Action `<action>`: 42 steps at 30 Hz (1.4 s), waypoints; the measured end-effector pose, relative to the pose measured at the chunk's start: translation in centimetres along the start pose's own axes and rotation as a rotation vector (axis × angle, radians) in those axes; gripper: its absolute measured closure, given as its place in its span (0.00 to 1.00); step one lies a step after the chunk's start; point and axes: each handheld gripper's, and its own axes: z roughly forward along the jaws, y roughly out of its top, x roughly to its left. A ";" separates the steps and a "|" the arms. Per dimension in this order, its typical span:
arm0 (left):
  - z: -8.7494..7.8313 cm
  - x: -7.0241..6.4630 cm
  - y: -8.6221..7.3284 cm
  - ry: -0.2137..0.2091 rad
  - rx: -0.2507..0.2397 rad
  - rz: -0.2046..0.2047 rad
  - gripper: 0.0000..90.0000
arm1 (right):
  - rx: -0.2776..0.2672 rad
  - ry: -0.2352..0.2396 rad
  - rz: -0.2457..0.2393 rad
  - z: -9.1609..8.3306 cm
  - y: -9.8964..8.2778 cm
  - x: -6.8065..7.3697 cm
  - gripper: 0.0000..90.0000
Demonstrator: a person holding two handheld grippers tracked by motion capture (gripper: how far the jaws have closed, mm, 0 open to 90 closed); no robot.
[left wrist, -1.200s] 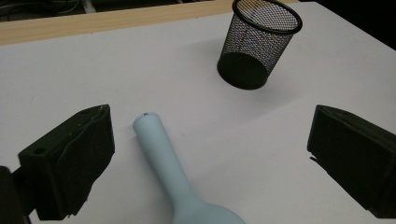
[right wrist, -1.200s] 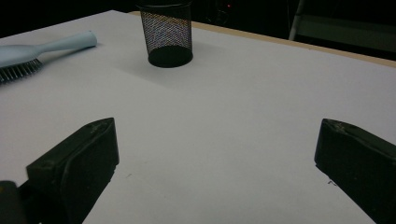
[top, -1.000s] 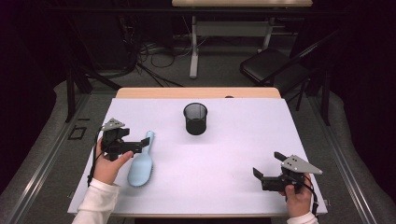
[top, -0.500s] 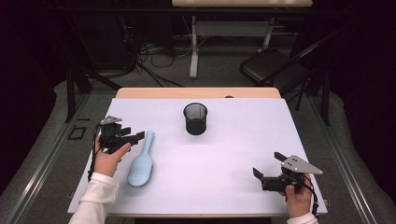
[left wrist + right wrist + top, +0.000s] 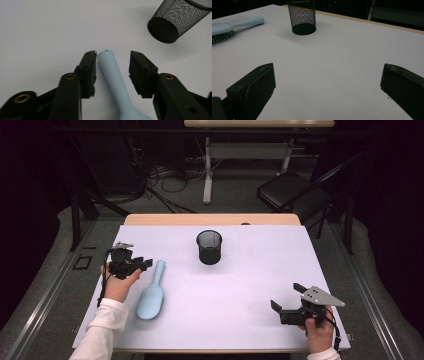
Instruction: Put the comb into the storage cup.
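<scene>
Our left gripper (image 5: 112,72) has just been closing, jaws not yet pinching the hairbrush (image 5: 113,75) handle lying lengthwise between them.

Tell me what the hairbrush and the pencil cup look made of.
Hairbrush: pale blue, smooth and matte with rounded, seamless moulded edges, so probably plastic; dark bristles show in the right gripper view. Pencil cup: black mesh with see-through walls and a solid base and rim, likely coated metal.
</scene>
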 end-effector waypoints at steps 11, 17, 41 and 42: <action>2.0 0.5 0.3 0.044 0.097 -0.032 1.00 | 0.000 0.002 0.000 0.0 0.0 0.0 0.00; 3.0 0.9 0.4 0.050 0.127 -0.065 1.00 | 0.002 0.001 -0.001 0.1 0.0 0.0 0.00; 6.8 0.4 1.3 0.059 0.241 -0.134 1.00 | 0.001 0.004 0.007 0.0 -0.1 -0.2 0.00; 6.9 0.4 1.3 0.062 0.244 -0.136 1.00 | -0.002 0.004 0.011 0.0 -0.1 -0.1 0.00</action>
